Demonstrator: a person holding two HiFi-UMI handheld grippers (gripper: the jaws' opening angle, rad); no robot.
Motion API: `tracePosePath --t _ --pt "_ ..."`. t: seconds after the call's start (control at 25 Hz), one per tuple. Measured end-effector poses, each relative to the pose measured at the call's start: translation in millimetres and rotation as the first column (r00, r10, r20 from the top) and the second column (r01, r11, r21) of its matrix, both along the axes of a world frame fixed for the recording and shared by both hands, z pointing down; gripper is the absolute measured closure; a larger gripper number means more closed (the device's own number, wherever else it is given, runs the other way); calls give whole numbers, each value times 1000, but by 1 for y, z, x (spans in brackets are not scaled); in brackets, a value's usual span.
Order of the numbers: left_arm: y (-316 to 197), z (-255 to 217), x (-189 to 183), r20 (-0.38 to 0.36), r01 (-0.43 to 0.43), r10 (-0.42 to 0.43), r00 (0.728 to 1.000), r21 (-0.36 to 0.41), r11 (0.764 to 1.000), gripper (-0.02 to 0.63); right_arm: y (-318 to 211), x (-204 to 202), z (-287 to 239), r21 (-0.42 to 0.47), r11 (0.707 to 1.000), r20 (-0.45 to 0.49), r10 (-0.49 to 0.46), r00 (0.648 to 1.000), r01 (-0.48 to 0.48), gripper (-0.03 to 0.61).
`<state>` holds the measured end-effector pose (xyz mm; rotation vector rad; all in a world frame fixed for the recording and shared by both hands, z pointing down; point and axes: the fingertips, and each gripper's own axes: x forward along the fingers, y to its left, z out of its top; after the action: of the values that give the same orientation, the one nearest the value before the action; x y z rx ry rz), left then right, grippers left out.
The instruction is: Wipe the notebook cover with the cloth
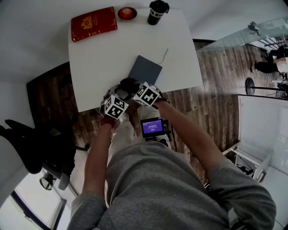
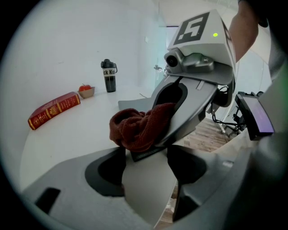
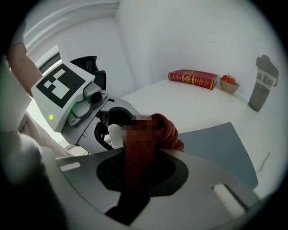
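A grey notebook (image 1: 145,69) (image 3: 220,148) lies flat near the front edge of the white table (image 1: 103,58). A dark red cloth (image 1: 128,83) (image 2: 139,128) (image 3: 168,130) is bunched just in front of it, above the table edge. My right gripper (image 1: 131,86) (image 3: 150,150) is shut on the cloth, and a strip of it runs back between the jaws. My left gripper (image 1: 119,91) (image 2: 146,152) faces it from the left with a gap between its jaws, its tips right at the cloth bunch. The two grippers nearly touch.
At the table's far end lie a red book (image 1: 93,23), a small bowl with an apple (image 1: 127,13) and a black tumbler (image 1: 157,12). A black chair (image 1: 40,148) stands at the left. A small device with a lit screen (image 1: 152,127) hangs below the table edge.
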<state>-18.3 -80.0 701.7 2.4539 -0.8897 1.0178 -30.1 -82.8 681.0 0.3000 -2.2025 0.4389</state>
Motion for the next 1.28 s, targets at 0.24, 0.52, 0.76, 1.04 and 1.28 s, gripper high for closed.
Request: tracePosePath --t 0.24,0.52,0.76,1.04,1.28 --pt "1 0 0 -5 -5 5 1000 4 1000 333 -13 7 -26 -85 994 121 85 989 -75 497" --pt "2 0 0 -2 -5 5 1000 4 1000 333 -89 62 -78 26 975 241 209 948 -221 497" --pt "1 -1 0 -1 -4 4 1000 5 1000 333 -161 124 -89 193 933 174 273 946 -305 497" --pt "1 -1 0 -1 -1 1 1000 1 1000 333 -166 141 -36 189 948 12 257 966 -255 495" --pt "0 0 0 -3 -1 1 1000 2 1000 331 -144 121 -4 104 968 -27 231 973 -227 495"
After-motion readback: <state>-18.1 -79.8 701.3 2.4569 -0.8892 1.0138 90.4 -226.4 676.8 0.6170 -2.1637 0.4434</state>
